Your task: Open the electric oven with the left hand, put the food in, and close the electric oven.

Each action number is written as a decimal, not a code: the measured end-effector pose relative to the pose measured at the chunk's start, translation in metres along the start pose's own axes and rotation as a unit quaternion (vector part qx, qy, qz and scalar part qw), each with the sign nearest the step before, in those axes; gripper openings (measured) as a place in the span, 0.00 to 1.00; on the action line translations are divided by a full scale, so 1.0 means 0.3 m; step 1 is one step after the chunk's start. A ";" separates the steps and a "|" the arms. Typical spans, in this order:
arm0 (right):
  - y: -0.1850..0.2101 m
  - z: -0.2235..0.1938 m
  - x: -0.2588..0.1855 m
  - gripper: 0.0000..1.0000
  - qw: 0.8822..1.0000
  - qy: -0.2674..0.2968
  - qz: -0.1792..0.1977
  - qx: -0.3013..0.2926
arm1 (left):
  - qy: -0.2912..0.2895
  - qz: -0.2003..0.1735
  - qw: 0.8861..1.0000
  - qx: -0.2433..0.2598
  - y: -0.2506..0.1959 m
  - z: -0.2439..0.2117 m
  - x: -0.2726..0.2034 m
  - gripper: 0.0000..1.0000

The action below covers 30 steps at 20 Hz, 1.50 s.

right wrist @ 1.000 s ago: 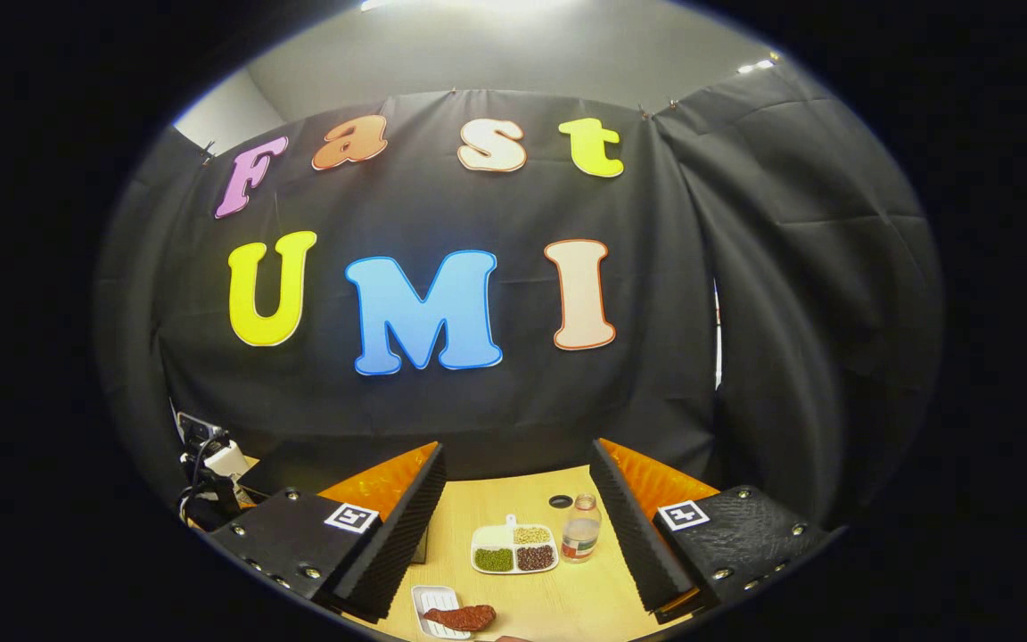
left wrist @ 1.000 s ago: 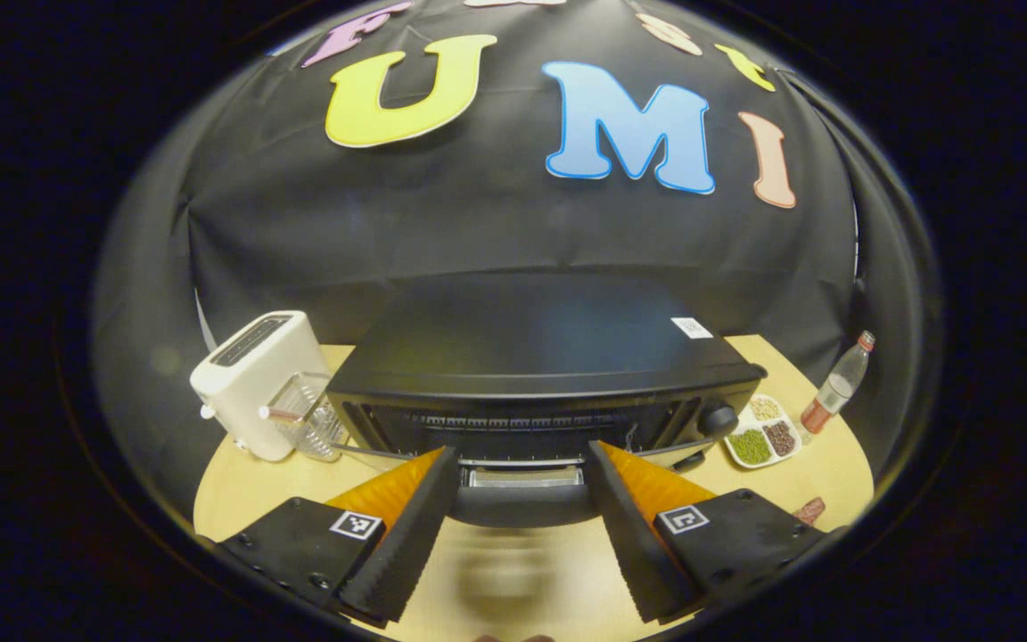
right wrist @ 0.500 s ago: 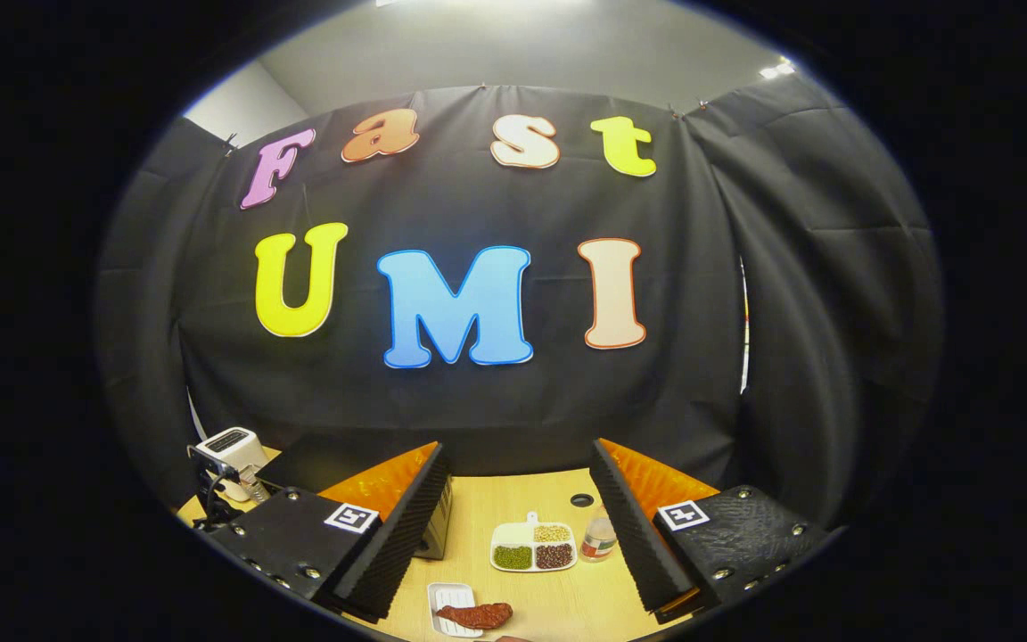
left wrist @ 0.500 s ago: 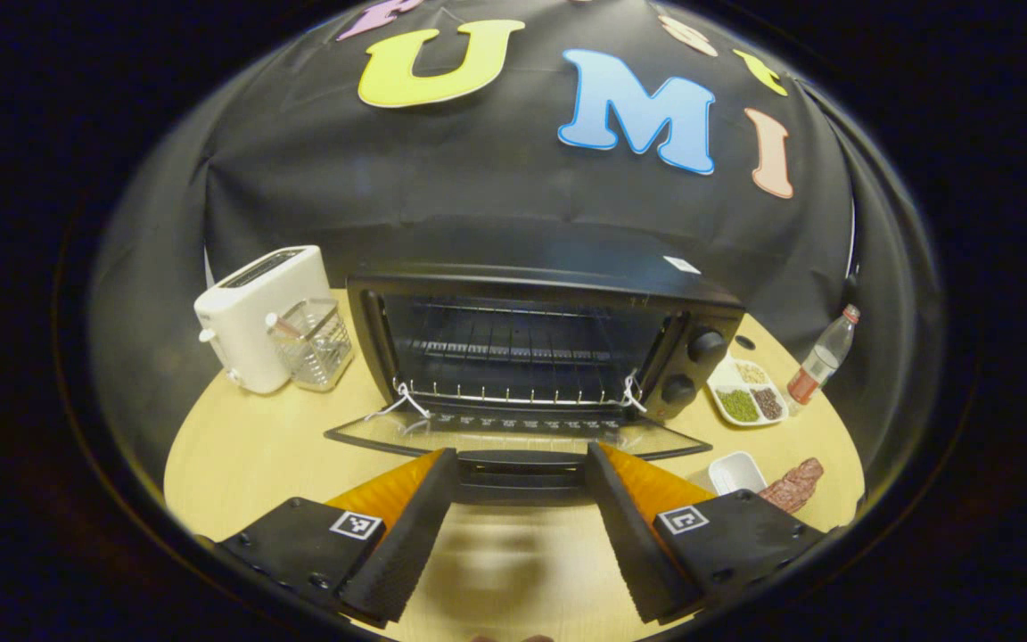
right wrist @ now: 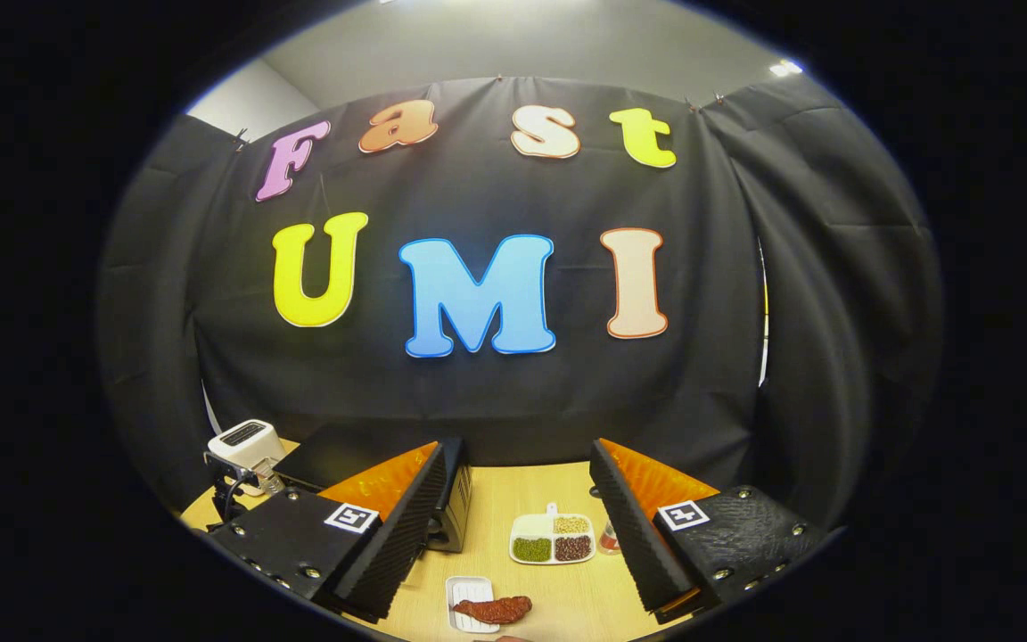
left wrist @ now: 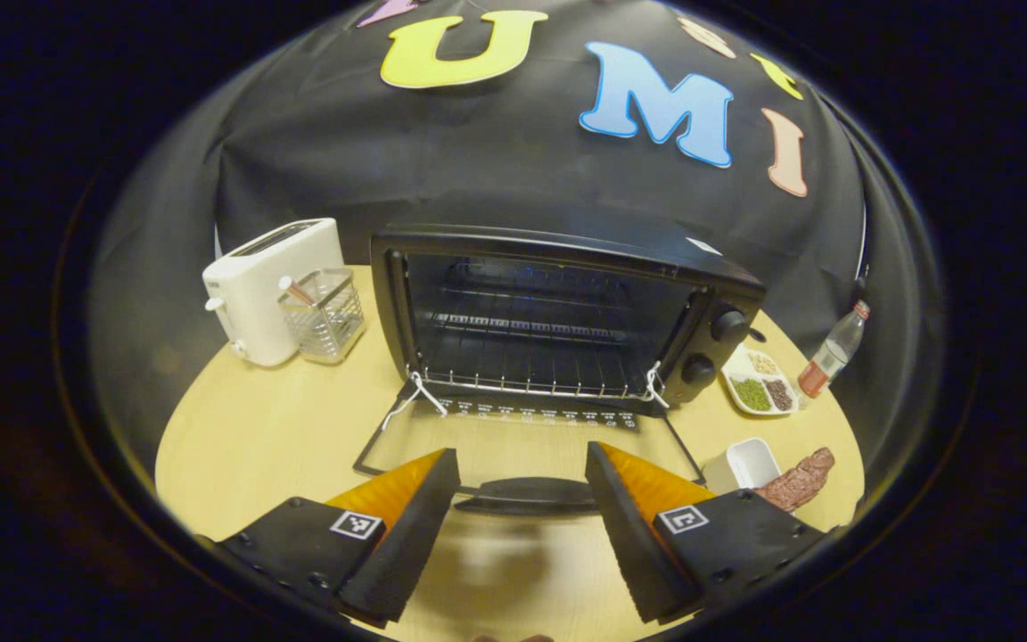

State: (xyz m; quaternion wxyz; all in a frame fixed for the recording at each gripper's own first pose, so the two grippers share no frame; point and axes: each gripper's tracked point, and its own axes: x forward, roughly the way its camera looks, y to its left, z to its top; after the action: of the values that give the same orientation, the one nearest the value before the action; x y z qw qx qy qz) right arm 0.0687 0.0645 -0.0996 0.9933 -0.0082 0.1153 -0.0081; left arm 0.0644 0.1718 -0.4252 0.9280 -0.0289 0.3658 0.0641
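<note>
Oven (left wrist: 558,312) is standing wide open, its door (left wrist: 522,441) lying flat in front of it, the handle (left wrist: 527,495) sitting between the left gripper (left wrist: 521,526)'s spread fingers, apparently untouched. Opening looks finished. Food (right wrist: 494,610), a reddish piece, is lying beside a small white dish (right wrist: 469,593), right of the oven. The right gripper (right wrist: 518,544) is hovering open and empty; next it likely needs to descend and pinch the food.

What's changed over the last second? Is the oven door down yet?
Yes. The oven door swung from nearly shut to flat on the table. The left gripper stayed open, its fingers either side of the door handle. The right gripper stayed open and empty; the meat has not been picked up.
</note>
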 end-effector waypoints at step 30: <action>-0.071 -1.040 0.112 0.99 0.892 0.327 0.114 0.290 | -0.350 0.003 0.937 -0.005 -0.221 0.851 -0.890 1.00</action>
State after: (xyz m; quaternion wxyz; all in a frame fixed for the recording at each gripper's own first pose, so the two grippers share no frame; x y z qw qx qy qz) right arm 0.0296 0.0382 -0.4106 0.8515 0.2968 0.4265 0.0699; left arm 0.0527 0.1057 -0.0558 0.9970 -0.0086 0.0179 0.0746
